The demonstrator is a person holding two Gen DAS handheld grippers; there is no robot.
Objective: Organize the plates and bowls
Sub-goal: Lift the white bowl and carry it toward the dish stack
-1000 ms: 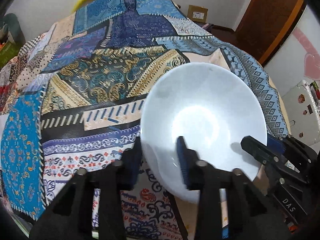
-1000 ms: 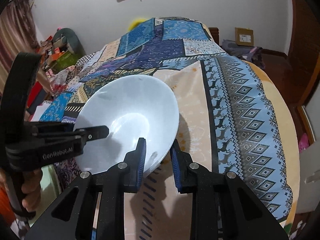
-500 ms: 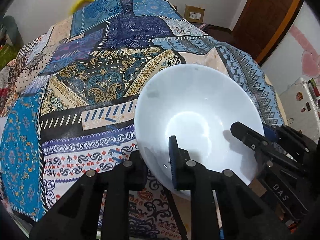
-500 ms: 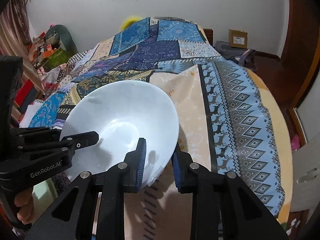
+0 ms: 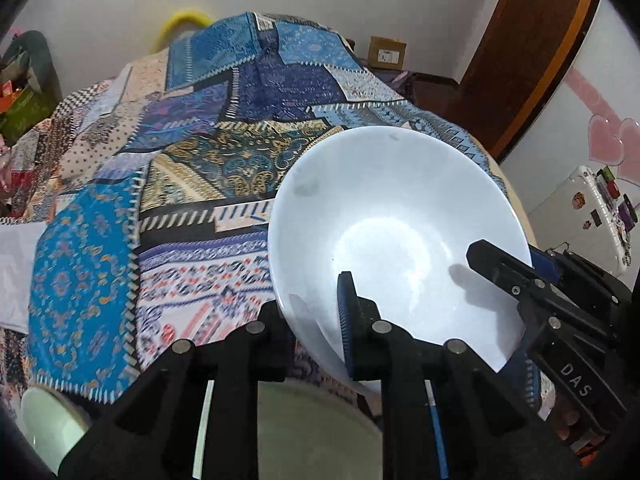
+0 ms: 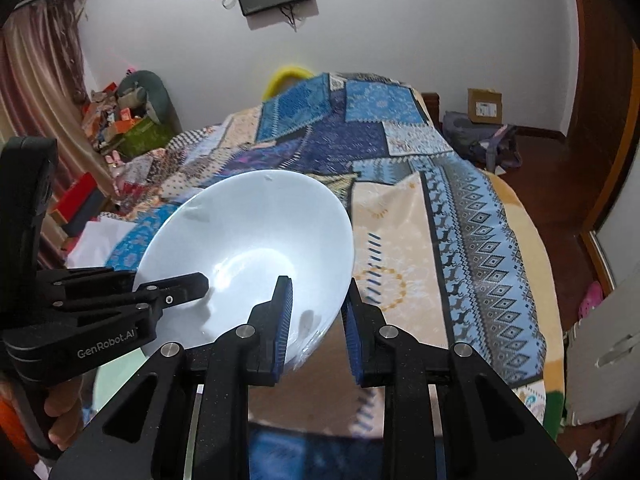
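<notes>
A large white bowl [image 5: 400,220] hangs tilted in the air above the patchwork bedspread [image 5: 208,168], held by both grippers. My left gripper [image 5: 316,332] is shut on the near left part of its rim, one pad inside and one outside. My right gripper [image 6: 316,332] is shut on the near right rim of the same bowl [image 6: 248,232]. In the left wrist view, one of the right gripper's fingers [image 5: 492,264] reaches over the bowl's right rim. In the right wrist view, one of the left gripper's fingers [image 6: 180,288] lies inside the bowl at the left.
Under the grippers sits a pale green dish [image 5: 312,432], and a second pale dish [image 5: 48,428] is at the lower left. The bed fills the middle; clutter [image 6: 120,120] lies left of it. A cardboard box [image 6: 484,106], bags and a wooden door [image 5: 532,52] are at the right.
Both grippers have risen with the bowl, which now hangs clear of the bedspread. The pale dishes below have come into view. The left jaws closed fully onto the rim.
</notes>
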